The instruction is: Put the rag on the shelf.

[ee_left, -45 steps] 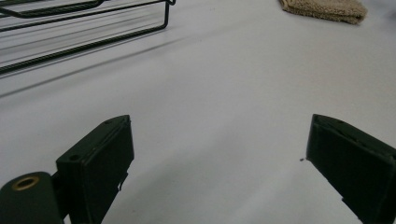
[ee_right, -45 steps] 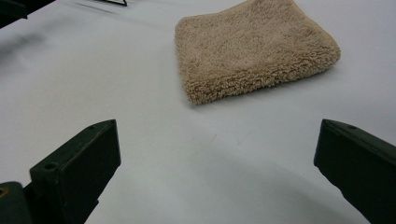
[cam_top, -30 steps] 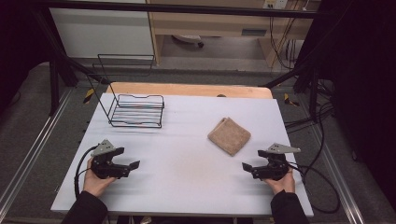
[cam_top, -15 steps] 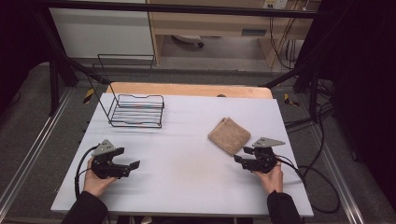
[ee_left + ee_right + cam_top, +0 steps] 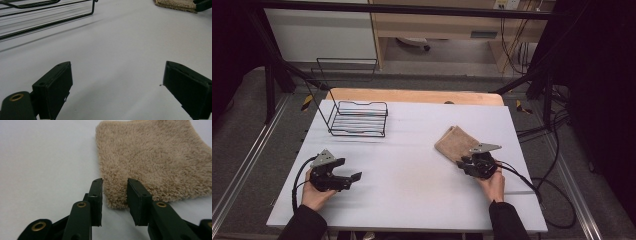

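A folded tan towel [image 5: 452,142] lies on the white table [image 5: 412,185], right of the middle. My right gripper [image 5: 463,161] is at the towel's near corner. In the right gripper view the towel [image 5: 155,157] has that corner between the two black jaws of the right gripper [image 5: 113,192]. The jaws have just been closing and stand narrow on either side of the fluffy pile, which does not bunch. My left gripper [image 5: 352,169] rests at the table's front left, wide open, with nothing between the jaws of the left gripper [image 5: 117,82].
A black wire basket [image 5: 358,120] stands at the back left of the table, its near rails [image 5: 37,15] visible ahead of the left gripper. A wooden board [image 5: 412,96] borders the far edge. Cables trail off the right side.
My right gripper has moved left and away from me up to the towel's near corner, and its jaws have narrowed around it. The left gripper has not moved.
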`<state>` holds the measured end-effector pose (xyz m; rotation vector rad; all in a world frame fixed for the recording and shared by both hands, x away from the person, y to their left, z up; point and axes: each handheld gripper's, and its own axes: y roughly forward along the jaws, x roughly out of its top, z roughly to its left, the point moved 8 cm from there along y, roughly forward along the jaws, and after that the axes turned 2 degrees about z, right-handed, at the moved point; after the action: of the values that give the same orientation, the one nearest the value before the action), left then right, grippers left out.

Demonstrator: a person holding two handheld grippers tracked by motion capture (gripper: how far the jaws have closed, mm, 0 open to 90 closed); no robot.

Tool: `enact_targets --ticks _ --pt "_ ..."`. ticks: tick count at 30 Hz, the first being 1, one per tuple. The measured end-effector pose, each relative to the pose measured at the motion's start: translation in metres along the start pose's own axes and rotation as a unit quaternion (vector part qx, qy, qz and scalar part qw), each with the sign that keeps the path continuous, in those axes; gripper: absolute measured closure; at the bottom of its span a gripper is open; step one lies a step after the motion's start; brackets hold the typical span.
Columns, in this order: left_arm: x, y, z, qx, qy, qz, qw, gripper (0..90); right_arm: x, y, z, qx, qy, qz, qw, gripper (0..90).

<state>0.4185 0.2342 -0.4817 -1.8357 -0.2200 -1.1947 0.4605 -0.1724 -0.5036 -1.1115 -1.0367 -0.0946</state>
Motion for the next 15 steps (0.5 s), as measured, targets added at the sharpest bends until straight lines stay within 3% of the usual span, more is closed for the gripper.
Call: enact_targets --ticks 3,8,15 --pt "0.000 0.000 0.000 0.000 0.000 0.000 1.0000 8.6 0.000 0.002 -0.001 -0.015 -0.020 0.004 0.9997 75.7" --pt "0.000 0.000 0.000 0.000 0.000 0.000 1.0000 8.8 0.002 0.002 -0.002 -0.014 -0.016 0.004 0.9998 84.0" --pt "0.000 -0.001 0.001 0.001 0.000 0.000 1.0000 8.8 0.011 -0.006 0.004 -0.006 -0.012 -0.003 0.9999 86.0"
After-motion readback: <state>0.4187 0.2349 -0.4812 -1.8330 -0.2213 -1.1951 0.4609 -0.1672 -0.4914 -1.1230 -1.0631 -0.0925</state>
